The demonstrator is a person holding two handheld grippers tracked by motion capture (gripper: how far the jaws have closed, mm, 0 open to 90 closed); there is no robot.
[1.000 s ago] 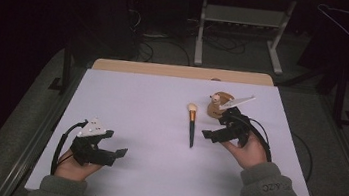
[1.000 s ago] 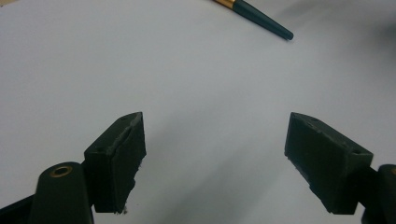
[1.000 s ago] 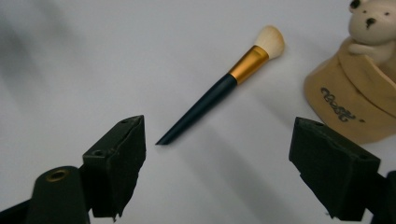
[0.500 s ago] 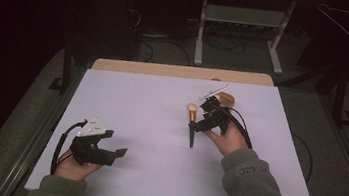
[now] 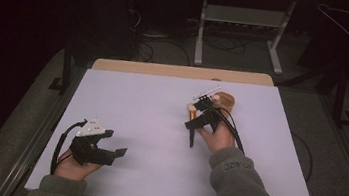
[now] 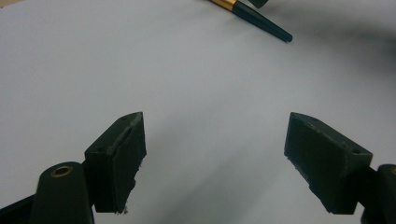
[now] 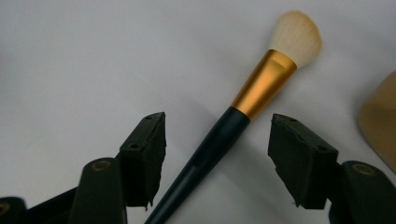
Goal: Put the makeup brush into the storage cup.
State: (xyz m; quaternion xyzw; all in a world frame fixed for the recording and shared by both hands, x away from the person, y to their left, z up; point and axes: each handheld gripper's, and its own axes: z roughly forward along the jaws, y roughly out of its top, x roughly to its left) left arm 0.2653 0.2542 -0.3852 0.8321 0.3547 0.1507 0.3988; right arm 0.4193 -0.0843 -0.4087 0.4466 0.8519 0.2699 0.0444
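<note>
1. Toward the far right part of the desk (image 5: 127, 97), I see the makeup brush (image 7: 233, 126) lying flat on the white surface, well in from every edge.
2. Its long axis runs roughly from the near edge to the far edge in the high view: the pale bristle head (image 7: 296, 37) points toward the far edge, then comes the gold ferrule (image 7: 264, 84), and the dark handle (image 5: 191, 139) tapers back toward me.
3. My right gripper (image 7: 217, 158) sits over the handle, one pad on each side of it. The jaws have just been closing, yet a gap shows on both sides and neither pad presses the handle, so I call them parted around it.
4. A tan round thing (image 5: 226, 103), probably a small bowl though the view is dim, stands just beyond the right gripper, near the bristle end.
5. My left gripper (image 6: 212, 154) rests near the desk's near left corner, jaws spread wide with only bare surface between them.
6. From the left gripper view, the brush's handle tip (image 6: 280, 33) lies well apart from that gripper.
</note>
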